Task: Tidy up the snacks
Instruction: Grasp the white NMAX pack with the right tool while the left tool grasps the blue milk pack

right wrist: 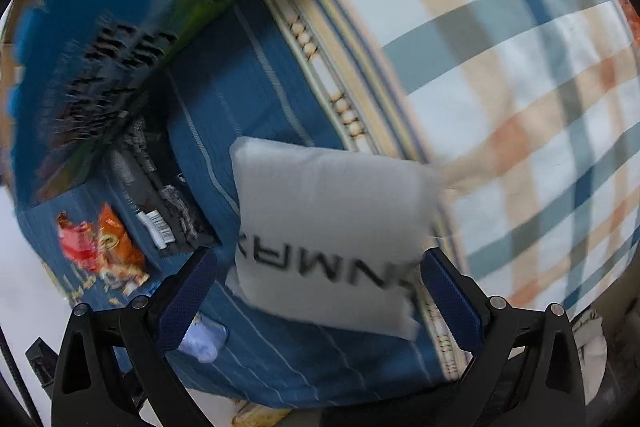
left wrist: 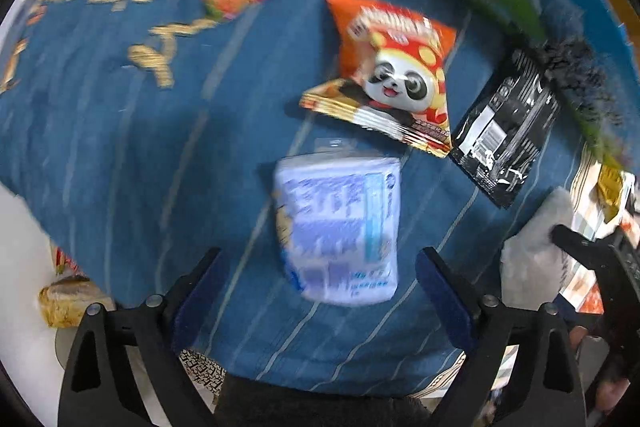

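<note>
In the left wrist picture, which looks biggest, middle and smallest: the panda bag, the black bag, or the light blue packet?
1. Panda bag and light blue packet: about equal, and the blue one lies nearer the camera, so no ranking.
2. Black bag: smallest-looking, narrower than both.

Orange panda packet (left wrist: 394, 67), black packet (left wrist: 506, 131), blue striped cloth (left wrist: 120, 155)
</note>
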Action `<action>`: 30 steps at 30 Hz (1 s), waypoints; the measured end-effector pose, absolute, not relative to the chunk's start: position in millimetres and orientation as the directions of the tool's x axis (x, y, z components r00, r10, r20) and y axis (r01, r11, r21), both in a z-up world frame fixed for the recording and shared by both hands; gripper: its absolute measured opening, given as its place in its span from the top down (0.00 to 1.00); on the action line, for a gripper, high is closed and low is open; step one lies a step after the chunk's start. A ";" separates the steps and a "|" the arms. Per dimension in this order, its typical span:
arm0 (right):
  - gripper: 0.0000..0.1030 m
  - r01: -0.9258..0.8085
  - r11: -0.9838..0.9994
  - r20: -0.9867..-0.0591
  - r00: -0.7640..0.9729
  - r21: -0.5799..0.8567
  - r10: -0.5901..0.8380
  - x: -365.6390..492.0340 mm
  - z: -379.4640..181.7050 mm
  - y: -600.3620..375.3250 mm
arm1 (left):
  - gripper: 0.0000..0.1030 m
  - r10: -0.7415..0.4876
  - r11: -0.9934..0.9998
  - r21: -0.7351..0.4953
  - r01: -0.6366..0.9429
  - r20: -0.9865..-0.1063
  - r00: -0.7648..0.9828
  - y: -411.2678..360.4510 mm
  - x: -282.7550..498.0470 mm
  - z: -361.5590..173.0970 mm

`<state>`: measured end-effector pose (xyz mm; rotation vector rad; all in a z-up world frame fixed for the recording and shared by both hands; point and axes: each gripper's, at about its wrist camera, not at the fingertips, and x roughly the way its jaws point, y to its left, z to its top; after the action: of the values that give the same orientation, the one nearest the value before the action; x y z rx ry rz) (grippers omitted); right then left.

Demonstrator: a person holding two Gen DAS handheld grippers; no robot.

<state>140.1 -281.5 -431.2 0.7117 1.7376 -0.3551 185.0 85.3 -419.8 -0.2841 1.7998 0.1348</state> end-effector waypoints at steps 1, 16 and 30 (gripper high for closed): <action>0.10 0.623 0.775 -0.948 -0.171 0.108 0.269 141.6 -438.6 -276.7 | 0.08 -0.128 0.966 -0.069 -0.249 -0.964 -0.232 82.2 187.5 -426.1; 0.22 0.058 0.996 -0.957 -0.286 -0.071 -0.051 113.1 -457.2 -221.7 | 0.48 0.072 0.976 0.040 0.214 -0.987 -0.144 -3.6 169.3 -430.3; 0.19 0.344 0.934 -0.958 -0.226 0.094 0.179 64.1 -457.2 -247.3 | 0.45 -0.138 0.990 -0.138 -0.018 -0.966 -0.218 0.4 145.3 -456.3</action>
<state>64.1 -247.3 -457.2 0.3888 1.8083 -0.1597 145.3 0.4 -456.3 -0.1149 1.7884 -0.1109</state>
